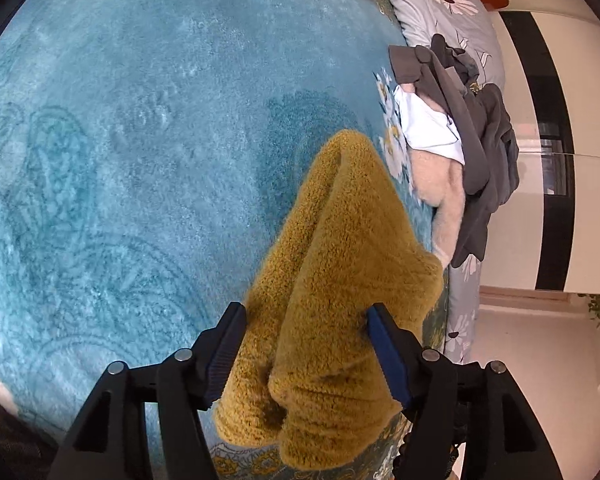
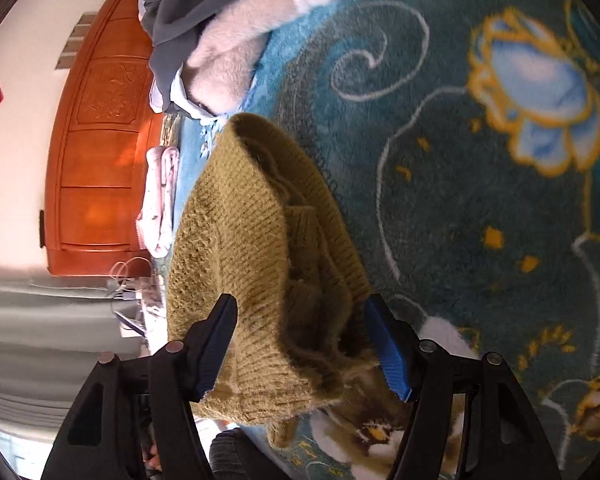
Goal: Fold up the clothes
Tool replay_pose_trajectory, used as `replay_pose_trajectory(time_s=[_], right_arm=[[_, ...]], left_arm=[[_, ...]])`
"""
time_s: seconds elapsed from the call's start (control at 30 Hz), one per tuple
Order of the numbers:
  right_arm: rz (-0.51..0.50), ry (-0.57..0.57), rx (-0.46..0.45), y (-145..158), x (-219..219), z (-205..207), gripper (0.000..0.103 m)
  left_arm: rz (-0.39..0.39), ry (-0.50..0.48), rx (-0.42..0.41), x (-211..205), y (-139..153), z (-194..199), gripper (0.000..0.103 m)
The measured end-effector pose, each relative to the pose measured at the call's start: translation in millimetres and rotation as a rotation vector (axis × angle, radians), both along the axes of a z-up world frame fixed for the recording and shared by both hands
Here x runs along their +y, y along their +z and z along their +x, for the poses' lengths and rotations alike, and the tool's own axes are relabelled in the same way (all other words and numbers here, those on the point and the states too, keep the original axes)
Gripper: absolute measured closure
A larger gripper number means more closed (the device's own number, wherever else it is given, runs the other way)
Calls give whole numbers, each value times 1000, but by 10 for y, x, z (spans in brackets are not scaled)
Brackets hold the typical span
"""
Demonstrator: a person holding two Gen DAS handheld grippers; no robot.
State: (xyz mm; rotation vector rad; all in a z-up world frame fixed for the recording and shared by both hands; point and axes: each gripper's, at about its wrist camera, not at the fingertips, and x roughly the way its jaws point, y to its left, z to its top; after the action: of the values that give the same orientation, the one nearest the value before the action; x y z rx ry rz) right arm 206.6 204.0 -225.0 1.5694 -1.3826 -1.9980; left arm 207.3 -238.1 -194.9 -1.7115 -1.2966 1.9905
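The left gripper [image 1: 306, 350] and right gripper [image 2: 304, 344] are seen spread apart, a mustard knitted sweater [image 1: 340, 280] bunched loosely between both jaws over the teal blanket [image 1: 120, 120].

sweater [image 1: 340, 280] on blanket [image 1: 120, 140] — clothes pile [image 1: 468, 128] behind

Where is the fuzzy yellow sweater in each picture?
Left wrist view: the yellow sweater fills the lower middle, between the left gripper's jaws, lying on the blue blanket.
Right wrist view: the sweater sits in the lower middle, between the right gripper's jaws.
Shared landmark: the pile of grey and pale clothes beyond the sweater.
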Motion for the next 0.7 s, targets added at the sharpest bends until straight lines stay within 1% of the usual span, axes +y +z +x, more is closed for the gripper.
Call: replay_pose_trajectory(time_s=[0.23, 0.37, 0.43, 0.53, 0.6, 0.67, 0.7], right_arm=[[-30, 22, 13, -54, -126, -170, 34], [-42, 35, 29, -75, -160, -201, 33], [-45, 41, 38, -71, -178, -210, 33], [-34, 79, 60, -34, -256, -246, 33], [-29, 104, 63, -24, -306, -270, 33], [-15, 115, 57, -30, -331, -286, 33], [-16, 112, 53, -41, -329, -283, 33]], left_arm=[[30, -56, -11, -12, -154, -202, 34], [86, -39, -11, -51, -267, -186, 29], [97, -40, 8, -52, -281, -179, 25], [116, -38, 34, -54, -304, -169, 19], [149, -15, 30, -90, -331, -161, 19], [160, 5, 16, -101, -337, -161, 19], [152, 7, 10, -88, -325, -166, 19]])
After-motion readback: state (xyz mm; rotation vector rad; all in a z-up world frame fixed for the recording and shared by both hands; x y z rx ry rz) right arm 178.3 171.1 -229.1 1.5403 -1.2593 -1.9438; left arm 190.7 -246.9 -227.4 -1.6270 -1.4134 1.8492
